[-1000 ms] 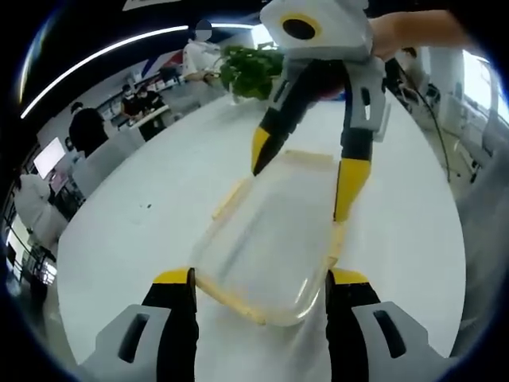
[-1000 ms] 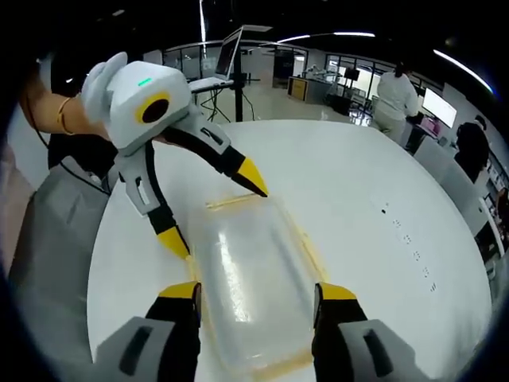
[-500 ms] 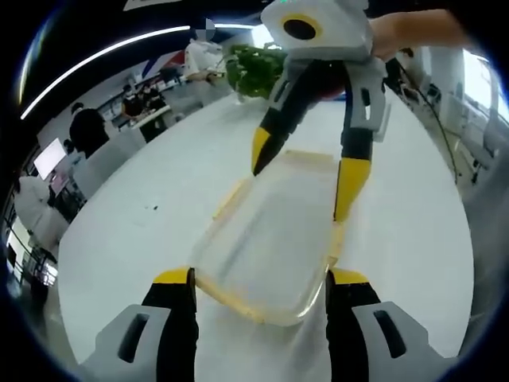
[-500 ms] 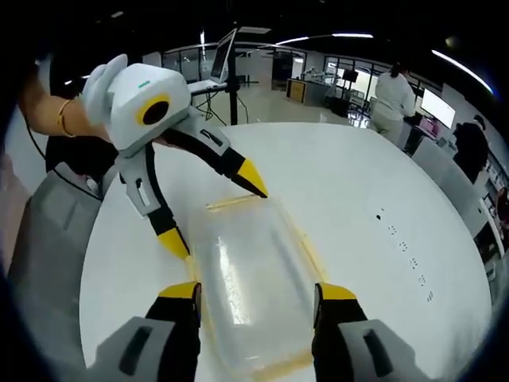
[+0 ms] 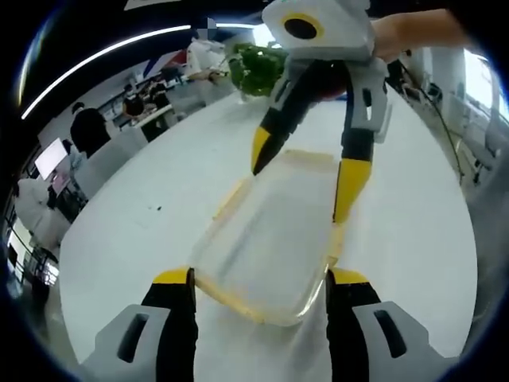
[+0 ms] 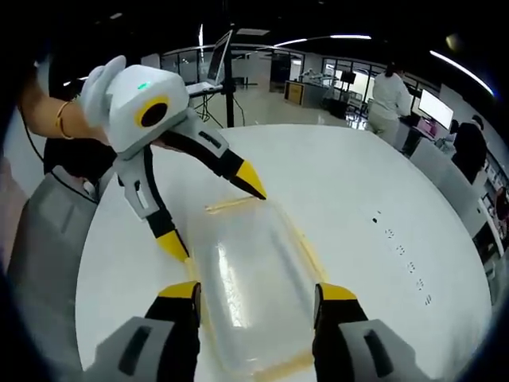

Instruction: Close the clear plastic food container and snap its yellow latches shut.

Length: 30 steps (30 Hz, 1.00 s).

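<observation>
The clear container (image 5: 266, 243) lies lid-on in the middle of the white counter (image 5: 135, 239), with 1 gripper at each short end. The left gripper (image 5: 258, 290) and the right gripper (image 6: 256, 306) both straddle it with jaws spread wide, gripping nothing. If 1 jaw presses a yellow latch (image 6: 310, 251) off-centre, the light container would likely skid or tip instead of snapping. Count: 1 container, 2 grippers, 1 potted plant (image 5: 256, 70).

Your left gripper view looks close along the clear container (image 5: 266, 239) from one short end, toward the right gripper (image 5: 301, 179). Your right gripper view faces back from the opposite end, toward the left gripper (image 6: 213, 219); both share the container and white table (image 6: 342, 183).
</observation>
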### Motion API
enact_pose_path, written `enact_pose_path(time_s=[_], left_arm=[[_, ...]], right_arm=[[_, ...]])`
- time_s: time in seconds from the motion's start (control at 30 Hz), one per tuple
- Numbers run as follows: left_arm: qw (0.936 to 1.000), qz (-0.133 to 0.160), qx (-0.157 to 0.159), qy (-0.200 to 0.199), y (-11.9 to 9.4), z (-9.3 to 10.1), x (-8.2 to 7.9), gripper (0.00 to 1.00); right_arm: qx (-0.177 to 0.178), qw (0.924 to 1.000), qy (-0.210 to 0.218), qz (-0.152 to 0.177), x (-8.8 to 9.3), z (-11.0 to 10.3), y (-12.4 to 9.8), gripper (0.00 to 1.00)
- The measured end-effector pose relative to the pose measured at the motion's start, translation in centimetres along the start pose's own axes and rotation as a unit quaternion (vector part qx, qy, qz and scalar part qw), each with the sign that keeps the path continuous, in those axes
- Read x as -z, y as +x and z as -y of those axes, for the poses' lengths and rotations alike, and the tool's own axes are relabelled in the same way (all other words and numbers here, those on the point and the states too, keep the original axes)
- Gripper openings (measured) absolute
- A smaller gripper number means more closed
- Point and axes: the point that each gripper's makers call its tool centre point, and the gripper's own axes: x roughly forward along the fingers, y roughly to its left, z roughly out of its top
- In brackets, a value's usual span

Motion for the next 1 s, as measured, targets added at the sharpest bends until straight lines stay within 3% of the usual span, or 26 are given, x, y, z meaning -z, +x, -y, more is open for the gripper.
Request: enact_pose_path(time_s=[0.13,0.17,0.23,0.27,0.53,0.6,0.73,0.9,1.0], left_arm=[[1.0,0.001,-0.002,0.005,-0.1,0.0,0.0,0.64],[1.0,0.001,-0.003,0.005,-0.1,0.0,0.0,0.64],[1.0,0.001,-0.003,0.006,-0.6,0.1,0.0,0.66],[1.0,0.006,-0.003,0.003,-0.9,0.2,-0.1,0.69],[0.9993,0.029,-0.017,-0.015,-2.8,0.3,-0.7,0.71],[0.999,0.034,-0.023,-0.02,-3.3,0.3,-0.9,0.72],[0.9921,0.09,-0.028,-0.083,-4.9,0.4,-2.8,0.72],[0.9894,0.105,-0.042,-0.091,-6.6,0.5,-3.3,0.72],[0.9849,0.127,-0.039,-0.11,-7.9,1.3,-4.0,0.72]], right_arm=[[0.003,1.0,0.004,0.003,0.0,0.0,0.0,0.56],[0.006,1.0,0.008,0.002,0.0,0.1,-0.1,0.58],[0.047,0.9987,-0.007,0.016,-0.2,1.2,-0.5,0.67],[0.043,0.9989,-0.002,0.016,0.0,0.9,-0.6,0.7],[0.058,0.9964,0.047,0.041,0.3,0.7,-2.7,0.71],[0.084,0.9941,0.046,0.052,0.2,1.2,-3.5,0.71],[0.106,0.9888,0.072,0.077,0.0,1.5,-4.9,0.71],[0.113,0.9847,0.096,0.091,0.2,1.3,-6.1,0.71],[0.139,0.9803,0.103,0.096,0.4,1.5,-7.1,0.7]])
